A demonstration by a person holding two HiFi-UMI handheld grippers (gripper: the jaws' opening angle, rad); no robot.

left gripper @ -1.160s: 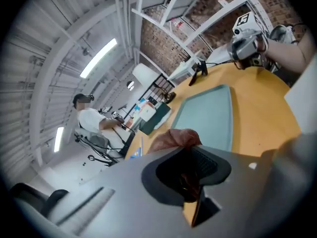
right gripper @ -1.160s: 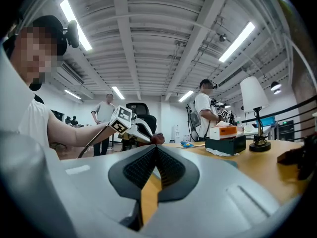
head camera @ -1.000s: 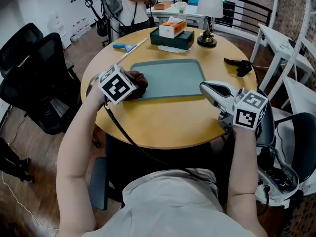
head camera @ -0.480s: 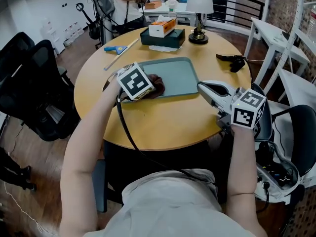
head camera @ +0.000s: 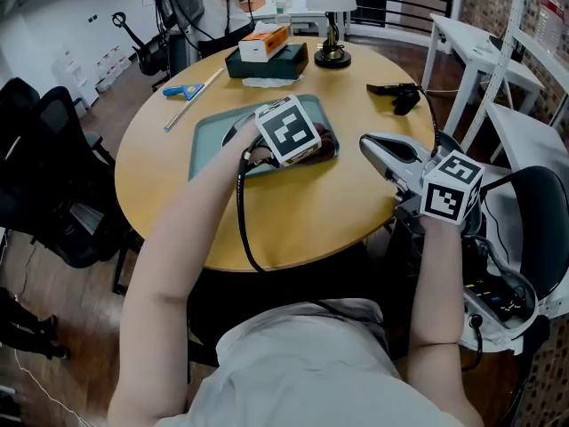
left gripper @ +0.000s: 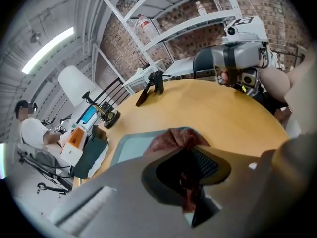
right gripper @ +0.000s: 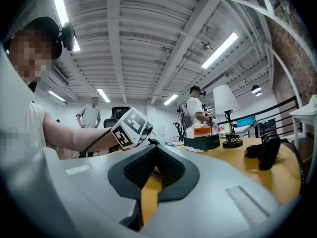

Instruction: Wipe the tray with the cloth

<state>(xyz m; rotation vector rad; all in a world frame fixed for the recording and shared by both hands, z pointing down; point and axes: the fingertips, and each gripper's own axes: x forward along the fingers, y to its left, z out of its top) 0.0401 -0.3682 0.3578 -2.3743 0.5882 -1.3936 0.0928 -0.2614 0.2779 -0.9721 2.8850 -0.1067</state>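
Observation:
A teal tray [head camera: 213,133] lies on the round wooden table [head camera: 293,212]. My left gripper [head camera: 316,148] is shut on a dark red cloth [head camera: 325,142] and presses it onto the right end of the tray. In the left gripper view the cloth [left gripper: 177,139] bunches out beyond the jaws of the left gripper [left gripper: 190,192], over the tray [left gripper: 130,150]. My right gripper [head camera: 368,143] is shut and holds nothing, low over the table's right edge, apart from the tray. Its own view of the right gripper [right gripper: 153,175] shows the pads together, with bare table below.
Behind the tray stand a tissue box on a dark case [head camera: 264,52] and a lamp [head camera: 331,12]. A blue-handled tool [head camera: 182,90] lies at the back left, a black device with a cable [head camera: 396,95] at the back right. Office chairs [head camera: 44,176] stand to the left, and people farther back.
My left gripper has carried the cloth across the tray, from its left edge to its right end. The right gripper has stayed where it was.

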